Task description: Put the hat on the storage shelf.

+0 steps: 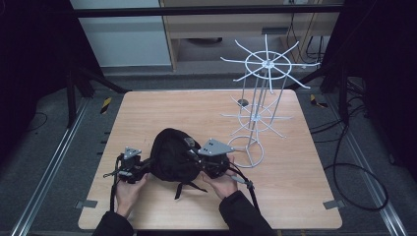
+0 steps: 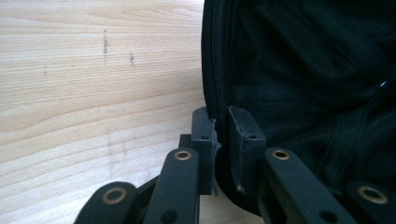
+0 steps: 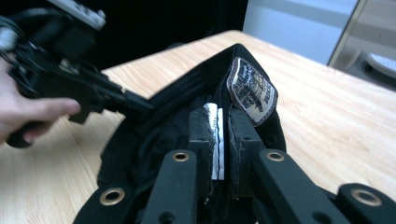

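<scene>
Black cap (image 3: 187,107), label (image 3: 251,91) facing right hand-held gripper (image 3: 219,135)

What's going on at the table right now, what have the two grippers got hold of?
A person is working a black cap with a gripper in each hand. The left gripper is shut on the cap's edge at its left side, and the right gripper is pinched on the fabric of its rim, close to a sewn label. The cap sits between them on the wooden table. A white wire rack stands just to the right with its arms bare.
</scene>
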{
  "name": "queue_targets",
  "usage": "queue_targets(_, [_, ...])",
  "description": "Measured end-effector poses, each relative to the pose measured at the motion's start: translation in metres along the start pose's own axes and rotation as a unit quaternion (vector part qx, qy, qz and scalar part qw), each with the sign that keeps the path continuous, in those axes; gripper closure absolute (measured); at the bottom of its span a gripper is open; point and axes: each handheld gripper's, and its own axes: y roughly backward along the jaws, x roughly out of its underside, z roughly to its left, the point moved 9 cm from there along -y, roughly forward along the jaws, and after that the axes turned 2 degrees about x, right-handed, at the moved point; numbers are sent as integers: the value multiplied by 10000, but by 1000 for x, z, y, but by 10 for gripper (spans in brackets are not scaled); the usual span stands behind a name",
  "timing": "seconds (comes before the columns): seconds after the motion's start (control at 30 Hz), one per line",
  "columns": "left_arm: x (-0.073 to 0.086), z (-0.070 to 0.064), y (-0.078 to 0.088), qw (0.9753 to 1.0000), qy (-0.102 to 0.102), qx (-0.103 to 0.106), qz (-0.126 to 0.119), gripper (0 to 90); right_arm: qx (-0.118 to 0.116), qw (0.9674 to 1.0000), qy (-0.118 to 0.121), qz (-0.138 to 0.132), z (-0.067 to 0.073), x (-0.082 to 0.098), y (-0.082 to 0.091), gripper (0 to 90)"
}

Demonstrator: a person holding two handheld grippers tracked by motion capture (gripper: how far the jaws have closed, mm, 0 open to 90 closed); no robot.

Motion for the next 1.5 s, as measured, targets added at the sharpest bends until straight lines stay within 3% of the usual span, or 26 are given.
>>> queue_targets(0.23, [-1, -2, -8, 10000, 31, 65, 16, 797, -242, 9992, 295, -131, 12, -8, 2, 823])
queue_targets(0.5, [-1, -2, -12, 10000, 9, 98, 5, 792, -525, 9979, 378, -32, 23, -2, 0, 823])
queue_targets(0.63, [-2, -3, -11, 9998, 55, 175, -38, 783, -388, 9983, 420, 66, 21, 1, 0, 823])
queue_targets(0.77, [-3, -3, -8, 9996, 82, 267, -42, 750, -159, 9995, 285, 50, 12, 1, 3, 823])
queue_targets(1.03, [-12, -9, 11, 9991, 18, 347, -250, 649, 219, 9994, 257, 7, -1, 2, 10, 824])
queue_targets(1.17, [-17, -13, 27, 9980, 86, 501, -388, 647, 290, 9993, 250, 15, -2, 2, 10, 825])
queue_targets(1.2, [-20, -17, 35, 9974, 8, 540, -467, 653, 334, 9990, 280, 44, -3, 1, 10, 825])
queue_targets(1.5, [-39, -40, 58, 9932, -21, 864, -779, 654, 312, 9987, 390, 25, -1, 1, 13, 824])
